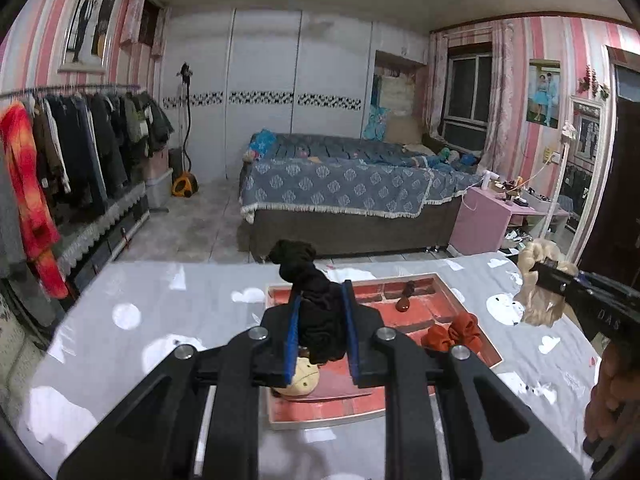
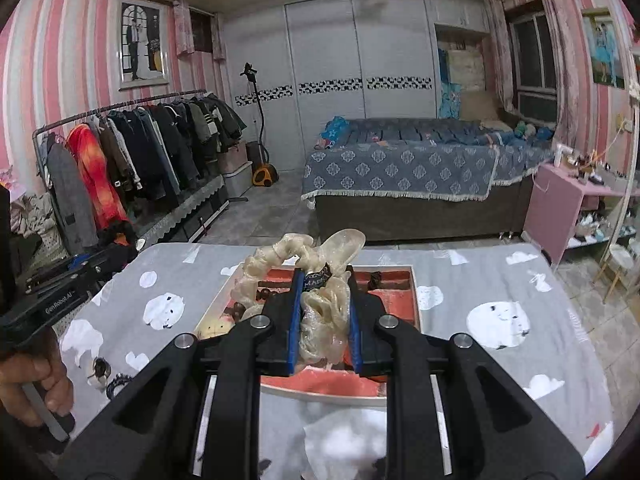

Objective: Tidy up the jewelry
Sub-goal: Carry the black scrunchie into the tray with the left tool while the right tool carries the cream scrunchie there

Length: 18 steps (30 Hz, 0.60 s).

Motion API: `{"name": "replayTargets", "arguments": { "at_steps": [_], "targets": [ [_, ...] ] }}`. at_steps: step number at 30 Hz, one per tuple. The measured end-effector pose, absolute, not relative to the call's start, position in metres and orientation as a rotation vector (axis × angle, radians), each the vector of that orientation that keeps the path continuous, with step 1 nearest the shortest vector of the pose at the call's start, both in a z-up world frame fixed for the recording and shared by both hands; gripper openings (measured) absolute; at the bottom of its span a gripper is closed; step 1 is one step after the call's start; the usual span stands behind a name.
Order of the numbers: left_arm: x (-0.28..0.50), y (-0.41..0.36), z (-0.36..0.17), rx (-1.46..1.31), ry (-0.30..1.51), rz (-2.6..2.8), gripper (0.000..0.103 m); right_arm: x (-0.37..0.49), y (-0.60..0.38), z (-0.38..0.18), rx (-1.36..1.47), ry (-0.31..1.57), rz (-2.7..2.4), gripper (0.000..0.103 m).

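My left gripper (image 1: 320, 298) is shut on a black scrunchie (image 1: 316, 308), held above a red brick-patterned tray (image 1: 432, 308) on the grey cloud-print table. My right gripper (image 2: 323, 280) is shut on a cream sheer scrunchie (image 2: 324, 312) above the same tray (image 2: 396, 300). In the left wrist view the cream scrunchie (image 1: 540, 300) hangs from the right gripper (image 1: 548, 276) at the right edge. In the tray lie a red-orange bow (image 1: 452, 334), a brown hair clip (image 1: 406, 300) and a beige round piece (image 1: 302, 380), partly hidden behind my fingers.
Small dark hair ties (image 2: 106, 376) lie on the table left of the tray. A hand (image 2: 32, 384) holds the left gripper's handle. Beyond the table stand a bed (image 1: 352, 192), a clothes rack (image 1: 80, 148), a pink side table (image 1: 488, 220) and a mirror (image 1: 580, 184).
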State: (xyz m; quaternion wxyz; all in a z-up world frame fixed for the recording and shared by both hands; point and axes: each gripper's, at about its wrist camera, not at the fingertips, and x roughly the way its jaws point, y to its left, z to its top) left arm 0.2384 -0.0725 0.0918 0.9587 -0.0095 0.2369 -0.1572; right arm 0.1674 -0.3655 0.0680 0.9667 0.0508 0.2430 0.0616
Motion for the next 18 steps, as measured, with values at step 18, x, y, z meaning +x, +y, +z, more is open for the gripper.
{"name": "replayTargets", "arguments": {
  "at_steps": [18],
  "targets": [
    [0.33,-0.119,-0.007,0.021,0.631,-0.264,0.019,0.264,-0.372,-0.013,0.084,0.608,0.051,0.02]
  ]
}}
